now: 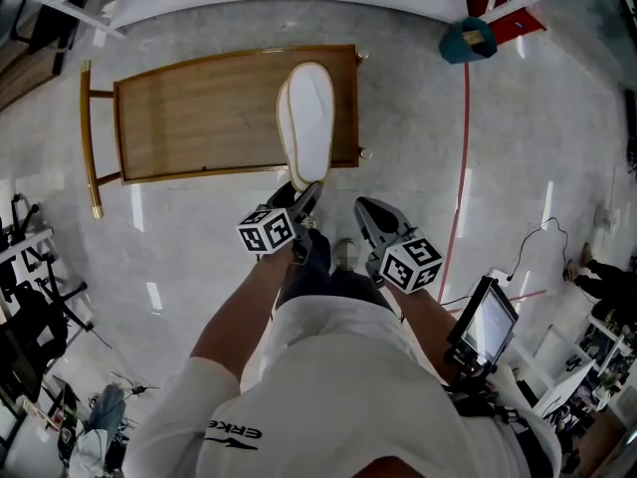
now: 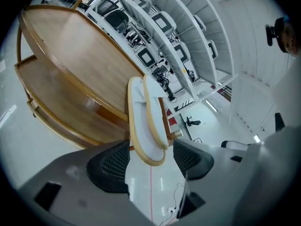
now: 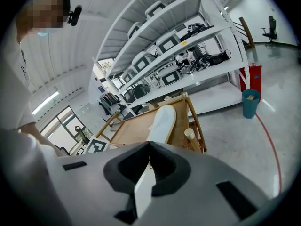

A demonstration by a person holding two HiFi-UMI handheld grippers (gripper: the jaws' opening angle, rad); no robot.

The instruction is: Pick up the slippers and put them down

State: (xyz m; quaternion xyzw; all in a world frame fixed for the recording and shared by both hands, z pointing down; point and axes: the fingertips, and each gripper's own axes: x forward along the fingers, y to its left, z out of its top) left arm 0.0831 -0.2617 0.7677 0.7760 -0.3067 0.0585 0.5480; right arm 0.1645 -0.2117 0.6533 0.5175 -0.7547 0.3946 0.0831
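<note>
A pair of white slippers (image 1: 309, 118) with tan edging lies stacked on the right end of a low wooden table (image 1: 199, 118), heels over the near edge. My left gripper (image 1: 304, 195) is right at those heels. In the left gripper view the slippers (image 2: 146, 121) reach in between its open jaws (image 2: 151, 157), and the dark pads (image 2: 115, 164) stand clear of them on both sides. My right gripper (image 1: 368, 212) hangs over the floor to the right of the table, holding nothing. Its jaws (image 3: 149, 144) are shut, with the slippers (image 3: 162, 121) on the table (image 3: 131, 131) beyond them.
A blue bin (image 1: 468, 40) stands on the floor at the back right, next to a red floor line (image 1: 463, 167). White shelving (image 3: 188, 46) with equipment rises behind the table. A tablet on a stand (image 1: 486, 322) is at my right. My own legs are below the grippers.
</note>
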